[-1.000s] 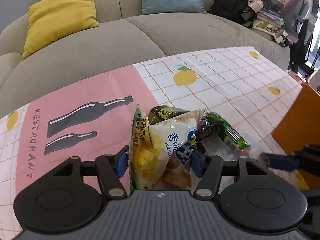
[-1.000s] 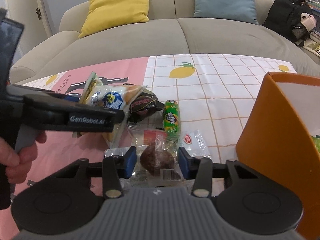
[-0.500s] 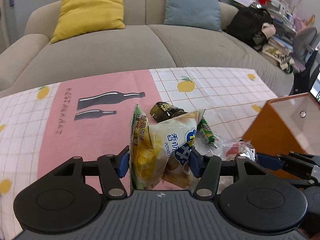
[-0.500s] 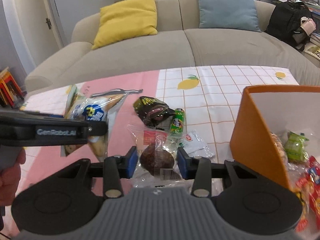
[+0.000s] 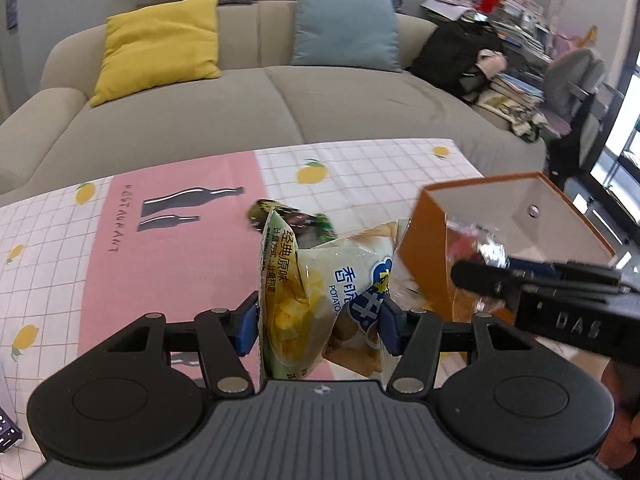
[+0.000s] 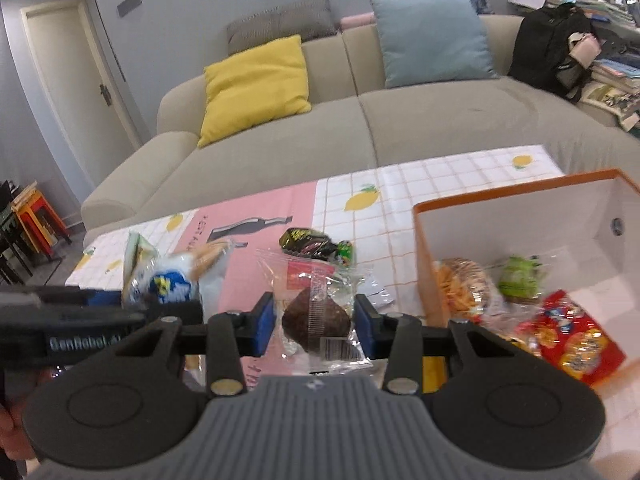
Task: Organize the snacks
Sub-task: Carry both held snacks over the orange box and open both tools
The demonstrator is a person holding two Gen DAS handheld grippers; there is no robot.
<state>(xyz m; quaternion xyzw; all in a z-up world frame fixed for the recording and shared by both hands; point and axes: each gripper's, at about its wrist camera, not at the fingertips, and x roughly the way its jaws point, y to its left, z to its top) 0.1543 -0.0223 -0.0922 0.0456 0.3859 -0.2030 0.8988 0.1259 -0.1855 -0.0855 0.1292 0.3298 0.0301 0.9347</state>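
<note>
My left gripper (image 5: 318,322) is shut on a yellow-and-white potato chip bag (image 5: 320,292) and holds it above the table. It also shows in the right wrist view (image 6: 168,280). My right gripper (image 6: 314,326) is shut on a clear-wrapped brown cake (image 6: 316,320), lifted beside the orange box (image 6: 520,196). In the left wrist view the right gripper (image 5: 492,268) holds that packet at the box (image 5: 424,256). The box holds several snacks, among them a red bag (image 6: 572,344). A dark packet (image 6: 304,240) and a green packet (image 6: 346,250) lie on the tablecloth.
The table has a pink and white checked cloth (image 5: 168,248) with lemons and bottles. A beige sofa (image 5: 240,112) with yellow and blue cushions stands behind it. A black backpack (image 5: 456,56) and stacked books sit at the right.
Both grippers have risen with their snacks and moved right toward the orange box. The box interior now shows in both views.
</note>
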